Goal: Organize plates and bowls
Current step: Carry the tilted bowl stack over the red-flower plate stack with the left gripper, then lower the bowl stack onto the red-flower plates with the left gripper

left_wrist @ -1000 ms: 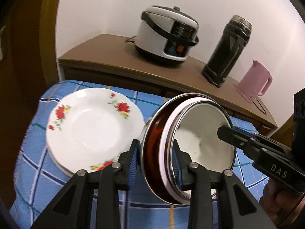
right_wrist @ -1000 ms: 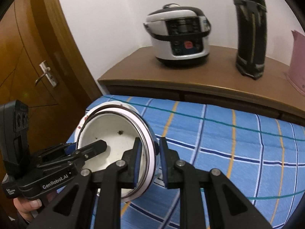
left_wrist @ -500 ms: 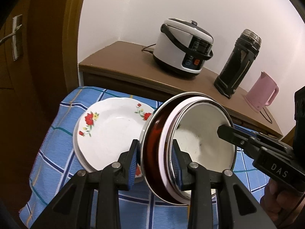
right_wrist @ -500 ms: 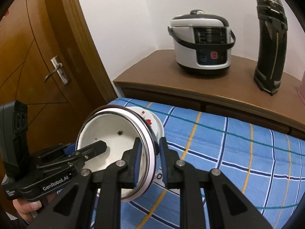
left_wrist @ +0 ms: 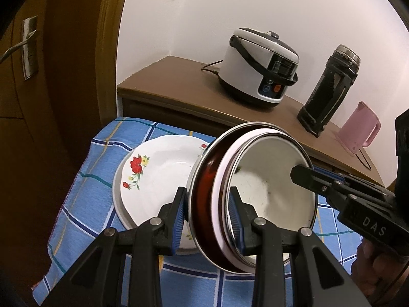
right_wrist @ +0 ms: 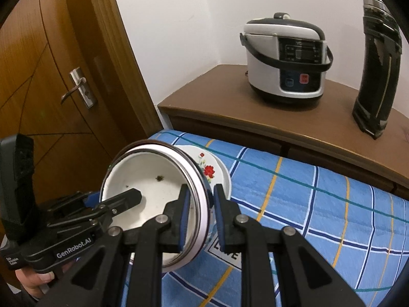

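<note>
- Bowl (left_wrist: 271, 194): enamel, white inside, dark red-brown outside with a pale band and metal rim. Held tipped on edge above the blue checked cloth (left_wrist: 84, 189), its mouth facing the right gripper's side and its base towards the plates. Dark specks show on the inner wall.
- Left gripper (left_wrist: 207, 211): nearest the bowl. Jaws closed to the thickness of the bowl's wall, one blue-padded finger outside the lower rim and the other inside.
- Right gripper (right_wrist: 200, 211): pinches the opposite rim in the same way, narrow gap, one finger inside and one outside.
- Flowered plates (left_wrist: 158, 179): white, red blossoms on the rim, stacked flat on the cloth just behind and under the bowl's base. Whether bowl and plates touch cannot be told.
- Wooden sideboard (left_wrist: 179, 87): beyond the bowl, past the far edge of the cloth.
- Rice cooker (left_wrist: 258, 69): white and black, upright on the sideboard.
- Black flask (left_wrist: 327, 89): tall, to the right of the cooker.
- Pink jug (left_wrist: 358, 130): right of the flask.
- Wooden door (right_wrist: 51, 76): left of the bowl, with a metal handle.
</note>
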`<state>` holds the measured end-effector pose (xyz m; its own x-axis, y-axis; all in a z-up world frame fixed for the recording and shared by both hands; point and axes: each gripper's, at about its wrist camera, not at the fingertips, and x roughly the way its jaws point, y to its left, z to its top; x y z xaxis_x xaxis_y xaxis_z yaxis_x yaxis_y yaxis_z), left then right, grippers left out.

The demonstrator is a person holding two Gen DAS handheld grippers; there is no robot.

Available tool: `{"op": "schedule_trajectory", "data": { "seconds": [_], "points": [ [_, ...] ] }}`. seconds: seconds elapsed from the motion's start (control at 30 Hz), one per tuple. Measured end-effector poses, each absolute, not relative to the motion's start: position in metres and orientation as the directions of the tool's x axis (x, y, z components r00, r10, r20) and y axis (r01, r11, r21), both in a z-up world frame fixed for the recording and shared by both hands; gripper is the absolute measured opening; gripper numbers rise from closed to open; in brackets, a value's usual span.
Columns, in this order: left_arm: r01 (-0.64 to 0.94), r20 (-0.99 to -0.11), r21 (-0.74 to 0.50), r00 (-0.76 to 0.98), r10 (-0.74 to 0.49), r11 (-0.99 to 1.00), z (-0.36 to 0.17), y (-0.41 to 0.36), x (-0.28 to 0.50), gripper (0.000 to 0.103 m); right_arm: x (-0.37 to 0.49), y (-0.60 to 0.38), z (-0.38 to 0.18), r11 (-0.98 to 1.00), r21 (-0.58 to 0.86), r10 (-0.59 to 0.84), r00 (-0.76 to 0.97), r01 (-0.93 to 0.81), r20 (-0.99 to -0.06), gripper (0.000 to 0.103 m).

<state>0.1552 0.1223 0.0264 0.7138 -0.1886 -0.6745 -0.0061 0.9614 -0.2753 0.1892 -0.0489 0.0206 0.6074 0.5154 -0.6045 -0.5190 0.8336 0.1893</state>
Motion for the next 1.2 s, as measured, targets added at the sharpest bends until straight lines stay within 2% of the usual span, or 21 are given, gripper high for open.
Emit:
{"op": "schedule_trajectory", "data": {
  "seconds": [1.2],
  "points": [
    [-0.06, -0.715, -0.286, 0.677, -0.172, 0.956, 0.008, 0.156, 0.178, 0.035, 0.22, -0.005, 0.008, 0.819, 0.149, 0.493, 0.549, -0.554, -0.675, 0.019]
  ]
}}
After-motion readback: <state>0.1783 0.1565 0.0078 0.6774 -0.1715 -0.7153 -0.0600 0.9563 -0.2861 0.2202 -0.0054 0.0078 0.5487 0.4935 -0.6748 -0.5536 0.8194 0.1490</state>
